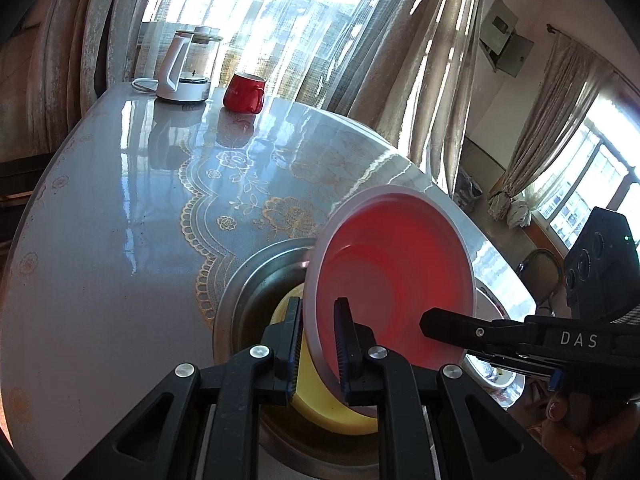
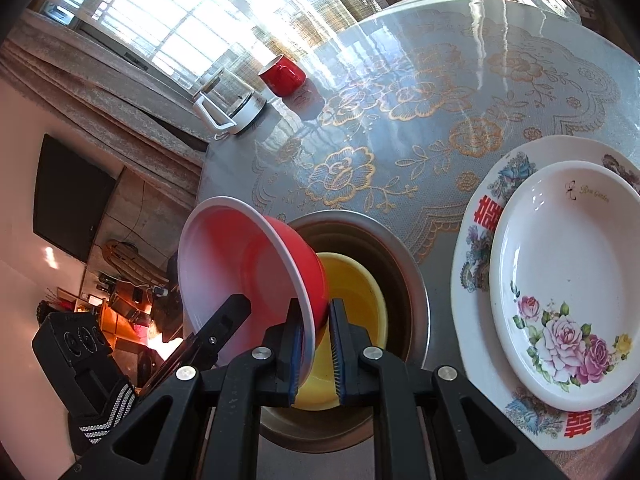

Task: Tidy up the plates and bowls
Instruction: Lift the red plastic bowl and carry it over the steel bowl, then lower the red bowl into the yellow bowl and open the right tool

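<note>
A red bowl point(image 1: 392, 272) point(image 2: 240, 256) with a white rim hangs tilted over a yellow bowl point(image 1: 320, 408) point(image 2: 352, 292). The yellow one is nested in a steel bowl point(image 1: 248, 280) point(image 2: 404, 264) on the table. My left gripper point(image 1: 318, 344) is shut on the red bowl's rim at one side. My right gripper point(image 2: 316, 344) is shut on the rim at the opposite side. Each gripper shows in the other's view: the right gripper point(image 1: 430, 322) at the bowl's right edge, the left gripper point(image 2: 236, 304) at lower left. I cannot tell whether the red bowl touches the yellow one.
A small white rose-patterned plate point(image 2: 560, 280) lies on a larger decorated plate point(image 2: 476, 240) to the right of the bowls. At the table's far side stand a red mug point(image 1: 244, 94) point(image 2: 280, 74) and a glass kettle point(image 1: 188, 68) point(image 2: 232, 104). The round table point(image 1: 100, 240) has a glossy lace-print cover.
</note>
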A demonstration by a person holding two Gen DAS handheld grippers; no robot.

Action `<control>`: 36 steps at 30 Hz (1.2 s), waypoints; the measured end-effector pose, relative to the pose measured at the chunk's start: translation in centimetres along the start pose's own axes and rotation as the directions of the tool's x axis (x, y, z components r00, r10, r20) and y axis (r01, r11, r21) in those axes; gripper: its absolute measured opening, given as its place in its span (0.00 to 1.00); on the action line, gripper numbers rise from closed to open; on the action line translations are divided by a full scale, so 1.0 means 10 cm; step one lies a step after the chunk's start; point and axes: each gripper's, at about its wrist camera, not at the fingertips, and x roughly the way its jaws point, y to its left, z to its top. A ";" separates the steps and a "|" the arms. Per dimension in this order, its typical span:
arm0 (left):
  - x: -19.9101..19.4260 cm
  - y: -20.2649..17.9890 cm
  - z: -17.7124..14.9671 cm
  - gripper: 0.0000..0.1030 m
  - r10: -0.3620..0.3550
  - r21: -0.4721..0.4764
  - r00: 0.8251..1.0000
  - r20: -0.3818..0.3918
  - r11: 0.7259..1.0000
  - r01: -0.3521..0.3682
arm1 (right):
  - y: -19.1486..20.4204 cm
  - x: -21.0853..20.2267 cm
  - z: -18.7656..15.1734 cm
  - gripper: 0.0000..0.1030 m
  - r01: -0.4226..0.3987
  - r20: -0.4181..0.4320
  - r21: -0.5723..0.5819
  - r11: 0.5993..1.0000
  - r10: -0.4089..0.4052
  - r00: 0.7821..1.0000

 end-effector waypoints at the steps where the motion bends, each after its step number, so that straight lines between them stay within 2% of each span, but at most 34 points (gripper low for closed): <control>1: -0.01 -0.02 -0.02 0.14 0.008 0.008 1.000 -0.002 1.000 -0.008 | -0.01 -0.01 -0.01 0.13 -0.001 -0.001 -0.001 1.000 0.001 1.000; 18: -0.06 -0.13 -0.13 0.15 0.088 0.060 0.996 -0.019 0.994 -0.087 | -0.10 0.05 -0.16 0.14 -0.002 -0.064 0.021 1.000 0.004 0.998; 33: -0.01 -0.11 -0.13 0.15 0.130 0.070 0.991 -0.019 0.989 -0.128 | -0.14 0.04 -0.15 0.15 0.013 -0.062 0.029 1.000 -0.011 0.998; 35: -0.01 -0.10 -0.12 0.15 0.148 0.074 0.989 -0.013 0.986 -0.147 | -0.10 0.04 -0.14 0.24 0.022 -0.052 0.002 1.000 -0.022 0.998; 36: -0.01 -0.09 -0.11 0.15 0.157 0.075 0.988 -0.009 0.985 -0.156 | -0.07 0.04 -0.12 0.24 0.040 -0.043 -0.014 0.999 -0.040 0.998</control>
